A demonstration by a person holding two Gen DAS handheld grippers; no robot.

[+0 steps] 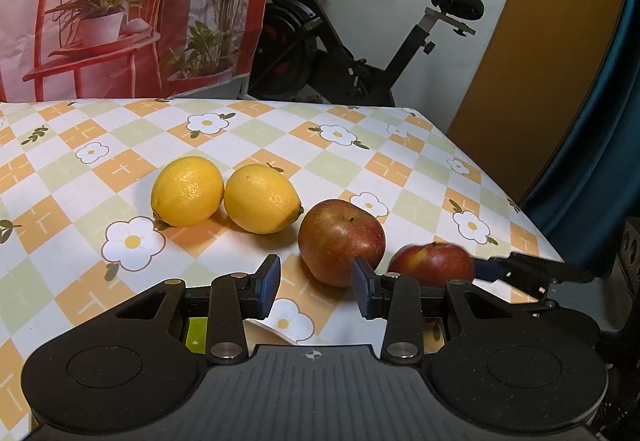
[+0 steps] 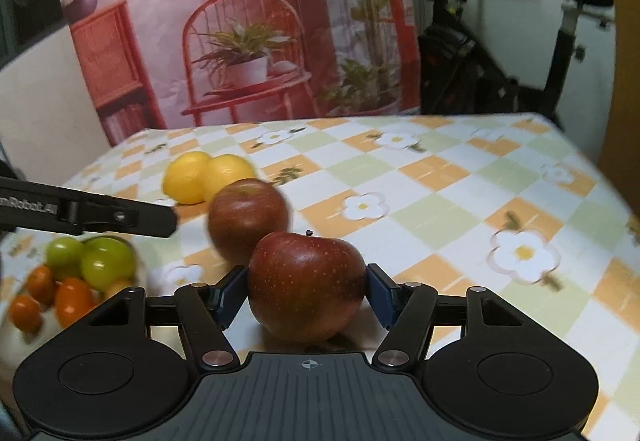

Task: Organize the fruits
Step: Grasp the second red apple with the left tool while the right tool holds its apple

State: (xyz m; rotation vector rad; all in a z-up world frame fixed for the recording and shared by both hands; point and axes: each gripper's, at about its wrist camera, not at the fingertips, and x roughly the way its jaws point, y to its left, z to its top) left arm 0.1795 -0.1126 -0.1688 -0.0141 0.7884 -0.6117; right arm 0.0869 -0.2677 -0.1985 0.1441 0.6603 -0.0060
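Two apples and two lemons (image 1: 224, 197) are lined up mid-table. The near apple (image 2: 306, 287) is pinched by the right gripper (image 2: 306, 295) beside the far apple (image 2: 248, 219); placement seems underway, release following. The left gripper (image 1: 316, 291) is held narrowly spread, empty.

**Background only**

Table covered by checked tablecloth (image 1: 400, 177): orange, green, white squares with daisy prints. Far left behind it, hanging printed backdrop (image 1: 132, 9) showing a red chair and potted plants. Far right of that, black exercise bike (image 1: 352, 41) against a white wall. Teal curtain (image 1: 600, 145) at right edge.
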